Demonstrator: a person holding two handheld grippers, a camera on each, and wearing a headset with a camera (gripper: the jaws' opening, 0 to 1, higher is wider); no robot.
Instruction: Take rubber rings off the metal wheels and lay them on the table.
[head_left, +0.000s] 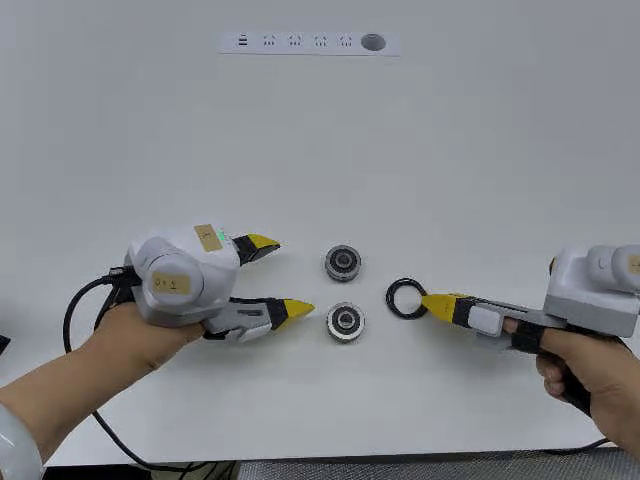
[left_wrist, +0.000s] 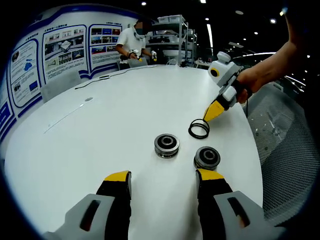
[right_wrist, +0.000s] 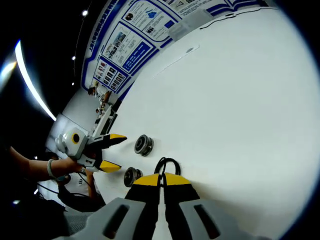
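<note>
Rubber ring (head_left: 390, 298), black: lies flat on the white table (head_left: 480, 150), just right of the two metal wheels and level with the gap between them; in the left gripper view it reads as a doubled loop. Right gripper (head_left: 432, 303): held from the right side, its yellow-tipped jaws pressed together on the ring's nearest edge; in the right gripper view a dark strand of the ring runs into the seam between the tips. Far wheel (head_left: 343, 263) and near wheel (head_left: 345, 321): both lie flat on the table, one behind the other, close but apart, dark hub inside a bright metal rim; whether either carries a ring cannot be told. Left gripper (head_left: 280, 277): held at the left of the wheels, jaws spread wide, holding nothing, tips pointing toward the pair and short of touching them. Black cable (head_left: 75, 310): loops from the rear of the left gripper down off the table edge. White power strip (head_left: 310, 42): flat at the far edge of the table. Background, left gripper view: blue-framed wall posters (left_wrist: 60, 50) and a person (left_wrist: 132, 42) standing beyond the table.
</note>
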